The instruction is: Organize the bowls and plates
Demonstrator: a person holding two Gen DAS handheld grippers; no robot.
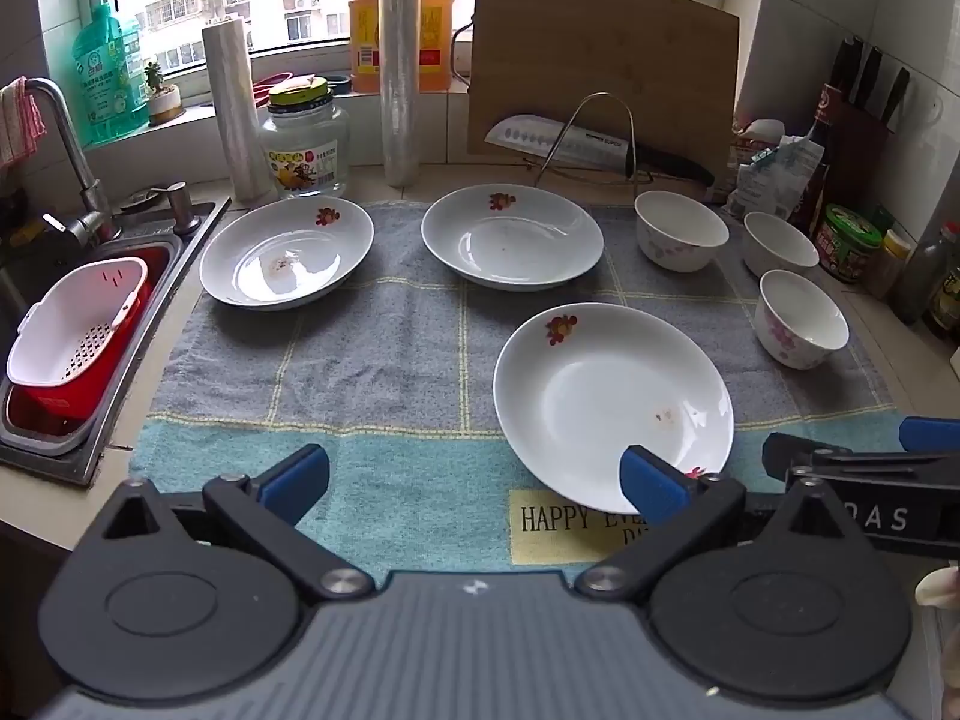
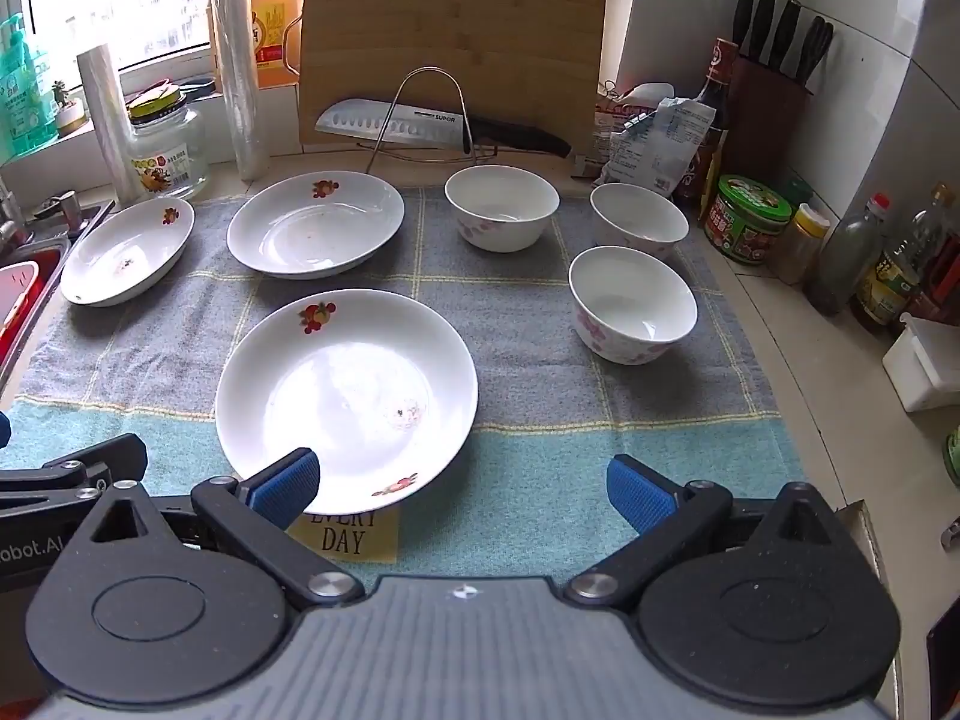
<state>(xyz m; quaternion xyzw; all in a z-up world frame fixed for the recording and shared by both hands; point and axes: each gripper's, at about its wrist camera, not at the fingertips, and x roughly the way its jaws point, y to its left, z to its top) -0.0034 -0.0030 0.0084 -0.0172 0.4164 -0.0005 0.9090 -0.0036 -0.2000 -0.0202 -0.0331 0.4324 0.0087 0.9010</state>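
Three white plates with red fruit prints lie apart on a grey and teal towel (image 1: 390,360): a near plate (image 1: 612,402) (image 2: 345,396), a far middle plate (image 1: 512,235) (image 2: 315,222) and a far left plate (image 1: 287,252) (image 2: 127,251). Three white bowls with pink flowers stand upright on the right: one at the back (image 1: 681,230) (image 2: 501,207), one far right (image 1: 780,243) (image 2: 639,221), one nearer (image 1: 801,318) (image 2: 631,303). My left gripper (image 1: 474,480) hangs open above the towel's front, its right pad over the near plate's rim. My right gripper (image 2: 462,483) is open too, its left pad over that same rim.
A sink (image 1: 90,324) with a white and red colander (image 1: 78,324) is at the left. A bamboo cutting board (image 1: 600,60), a knife on a wire rack (image 2: 420,120), jars and film rolls line the back. Bottles, a knife block (image 2: 774,90) and a white box (image 2: 924,366) crowd the right.
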